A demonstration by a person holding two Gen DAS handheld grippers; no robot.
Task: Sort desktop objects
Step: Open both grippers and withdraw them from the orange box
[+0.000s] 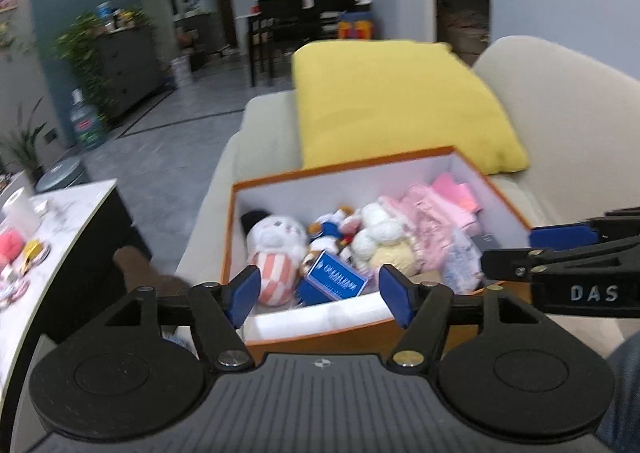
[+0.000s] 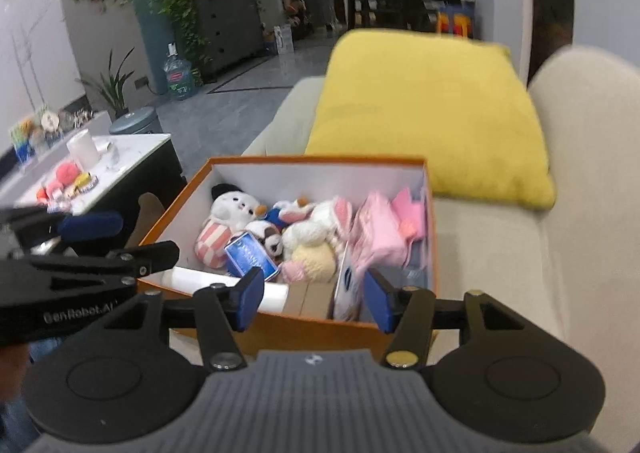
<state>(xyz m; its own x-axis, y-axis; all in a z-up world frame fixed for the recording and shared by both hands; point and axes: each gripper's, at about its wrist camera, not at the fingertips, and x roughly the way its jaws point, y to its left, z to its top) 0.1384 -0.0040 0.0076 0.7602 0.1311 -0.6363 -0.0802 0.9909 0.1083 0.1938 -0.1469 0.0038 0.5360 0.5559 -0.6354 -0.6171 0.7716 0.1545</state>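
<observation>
An orange box [image 1: 280, 177] with white inner walls sits on a beige sofa, also in the right wrist view [image 2: 320, 161]. It holds plush toys, among them a white snowman [image 1: 274, 233] [image 2: 232, 205], a blue card box [image 1: 336, 281] [image 2: 250, 255], pink cloth items [image 1: 432, 221] [image 2: 380, 233] and a white roll [image 2: 224, 285]. My left gripper [image 1: 320, 295] is open and empty just above the box's near edge. My right gripper [image 2: 314, 299] is open and empty at the box's near right corner; it also shows in the left wrist view [image 1: 560, 249].
A yellow cushion [image 1: 396, 101] [image 2: 432, 109] lies on the sofa [image 2: 540, 253] behind the box. A marble-top table [image 1: 60, 229] [image 2: 120, 157] at the left carries a paper roll [image 2: 82, 151], pink items and small objects. A brown object [image 1: 140, 273] sits between table and sofa.
</observation>
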